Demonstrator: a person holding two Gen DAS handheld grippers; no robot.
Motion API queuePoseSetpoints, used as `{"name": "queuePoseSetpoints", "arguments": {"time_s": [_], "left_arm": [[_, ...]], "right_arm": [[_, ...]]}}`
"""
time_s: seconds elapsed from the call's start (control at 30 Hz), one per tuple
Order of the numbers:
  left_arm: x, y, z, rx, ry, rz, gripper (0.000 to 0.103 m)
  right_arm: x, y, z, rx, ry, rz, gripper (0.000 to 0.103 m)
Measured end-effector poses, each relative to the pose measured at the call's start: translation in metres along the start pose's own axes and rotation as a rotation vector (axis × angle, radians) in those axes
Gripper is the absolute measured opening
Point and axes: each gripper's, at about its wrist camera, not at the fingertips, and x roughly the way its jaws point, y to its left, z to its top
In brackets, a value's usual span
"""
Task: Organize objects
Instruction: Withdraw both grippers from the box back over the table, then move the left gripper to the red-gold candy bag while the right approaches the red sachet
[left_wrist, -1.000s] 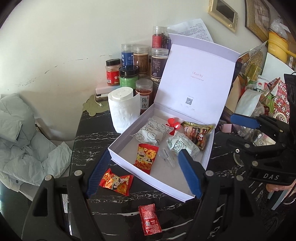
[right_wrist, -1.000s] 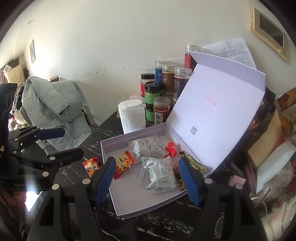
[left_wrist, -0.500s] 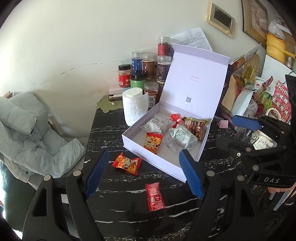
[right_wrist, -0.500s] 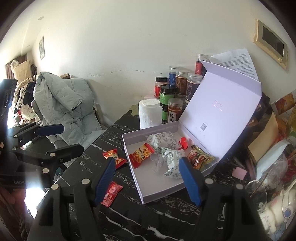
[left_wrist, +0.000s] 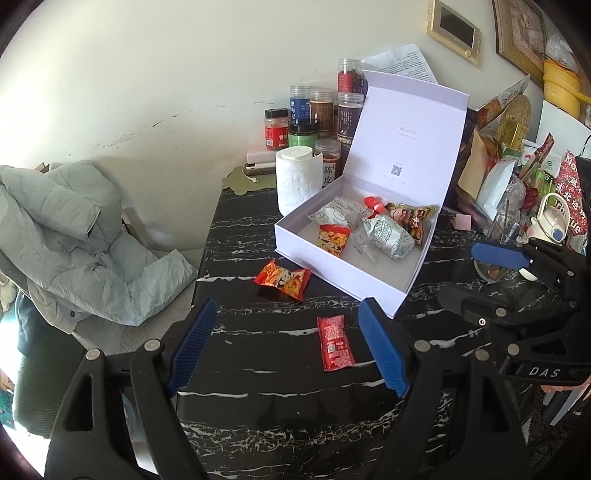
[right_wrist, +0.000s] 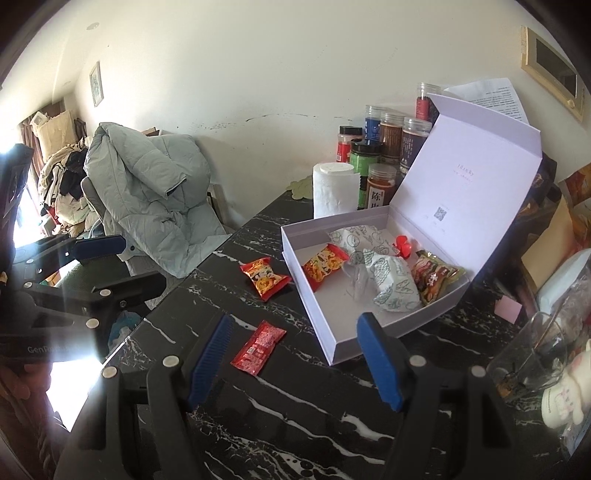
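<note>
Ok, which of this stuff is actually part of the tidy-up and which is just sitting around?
In the job:
- white box, lid open, with wrapped snacks inside
- orange-red snack packet on the table beside the box
- small red sachet nearer the grippers
- left gripper and right gripper, both open and empty

Lying about:
- jars by the wall
- paper roll
- grey jacket

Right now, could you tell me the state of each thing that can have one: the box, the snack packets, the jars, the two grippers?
White box: lid open, upright.
Orange-red snack packet: on table, outside the box.
Small red sachet: flat on table, outside.
Packets in box: lying inside, sealed.
Jars: lids on, upright.
Paper roll: standing upright.
Left gripper: open, empty.
Right gripper: open, empty.
</note>
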Motion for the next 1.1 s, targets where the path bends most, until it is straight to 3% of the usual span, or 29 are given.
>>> {"name": "queuePoseSetpoints", "arguments": {"time_s": [0.6,0.87,1.1], "left_arm": [[0.037,0.031,-0.061,-0.055,0.092,-0.037,0.079],[0.068,0.044,-0.067,-0.057,0.119,-0.065,0.079],[0.099,0.055,-0.049,-0.001,0.092,-0.064,0.079]], "right_arm": [[0.065,0.034,-0.046,-0.019,0.123,0.076,0.072],[0.110,0.037,-0.048,-0.026,0.189,0.078,0.072],[0.149,0.030,-0.041,0.012,0.244,0.046,0.072]]}}
